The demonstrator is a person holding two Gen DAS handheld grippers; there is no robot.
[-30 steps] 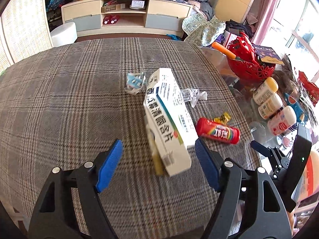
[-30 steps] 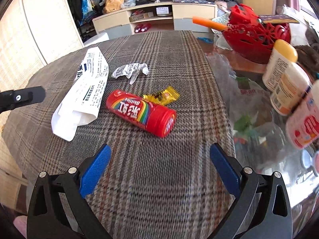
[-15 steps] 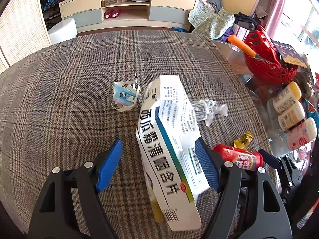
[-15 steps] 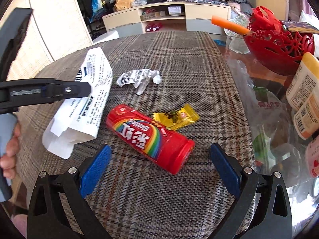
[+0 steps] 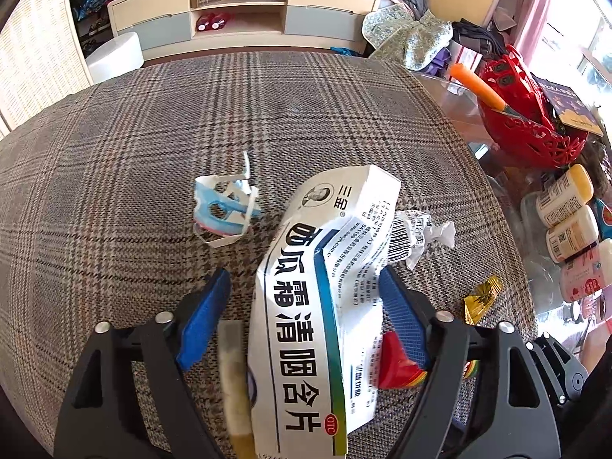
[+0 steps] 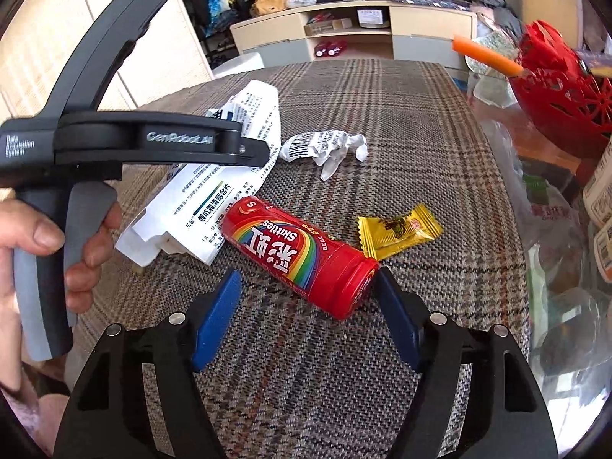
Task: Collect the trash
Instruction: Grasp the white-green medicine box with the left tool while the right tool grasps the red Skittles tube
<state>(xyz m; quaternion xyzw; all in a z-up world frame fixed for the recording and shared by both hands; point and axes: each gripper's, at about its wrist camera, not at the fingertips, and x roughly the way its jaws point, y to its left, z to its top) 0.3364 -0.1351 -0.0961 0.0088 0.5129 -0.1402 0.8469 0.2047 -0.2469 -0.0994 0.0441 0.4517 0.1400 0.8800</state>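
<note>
Litter lies scattered over a plaid-woven grey tabletop (image 5: 134, 176) as both claws close in on their first pieces. The left claw (image 5: 306, 313) stands with its blue jaws spread wide on either side of a flattened white medicine carton printed with teal stripes and black characters (image 5: 317, 306); the carton sits between the pads, which appear not to have pinched it yet. The right claw (image 6: 308, 306), likewise spread open and holding nothing, frames the capped end of a red cylindrical Skittles candy tube with a rainbow label (image 6: 302, 256) that lies on its side.

Nothing appears collected so far. Besides the carton and the tube, a small yellow foil sweet wrapper (image 6: 399, 231) rests just beside the tube, a crumpled white paper label with a barcode (image 6: 325, 147) sits beyond it near the carton's far end, and a torn blue-and-white strip of plastic packaging (image 5: 223, 210) lies to the carton's left. No bin or bag for the trash shows in either view, so where the pieces will go cannot be told.

At the tabletop's right edge, a red openwork plastic basket (image 5: 531, 122) and several cream-coloured lotion bottles (image 5: 566, 206) stand apart from the litter.
</note>
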